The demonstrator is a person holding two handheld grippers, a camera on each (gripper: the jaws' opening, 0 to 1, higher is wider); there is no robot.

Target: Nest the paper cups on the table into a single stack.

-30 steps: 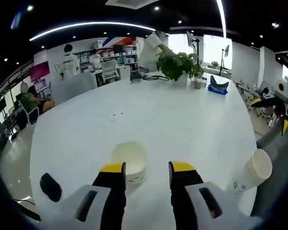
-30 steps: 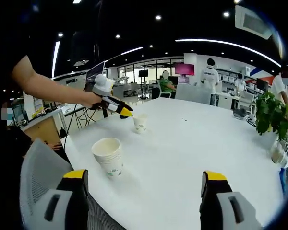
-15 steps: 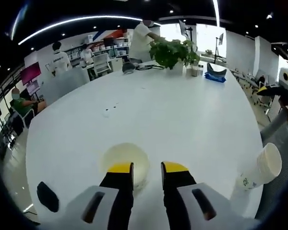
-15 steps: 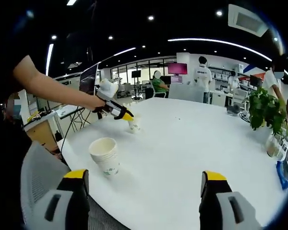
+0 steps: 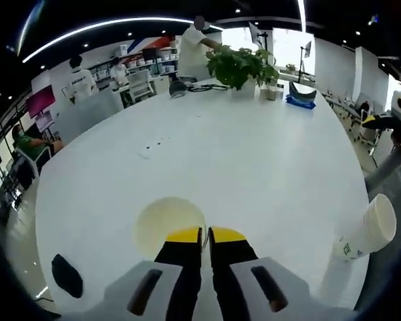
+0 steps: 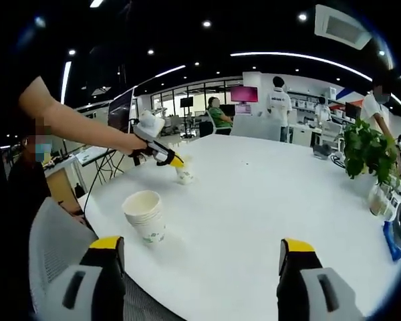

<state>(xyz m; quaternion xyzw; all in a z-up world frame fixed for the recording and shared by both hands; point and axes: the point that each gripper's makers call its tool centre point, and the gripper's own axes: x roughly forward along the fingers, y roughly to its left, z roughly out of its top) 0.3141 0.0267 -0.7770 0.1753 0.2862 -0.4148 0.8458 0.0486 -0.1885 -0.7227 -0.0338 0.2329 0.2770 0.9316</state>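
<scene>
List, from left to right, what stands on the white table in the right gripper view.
Stack of paper cups → single paper cup at the left gripper → potted plant → blue object.

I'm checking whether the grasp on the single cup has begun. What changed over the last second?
The left gripper closed: its fingers, apart a second ago, now pinch the near rim of the single paper cup. The cup itself has not visibly moved on the white table. The stack of cups stands where it was, and the right gripper is still wide open, holding nothing.
</scene>
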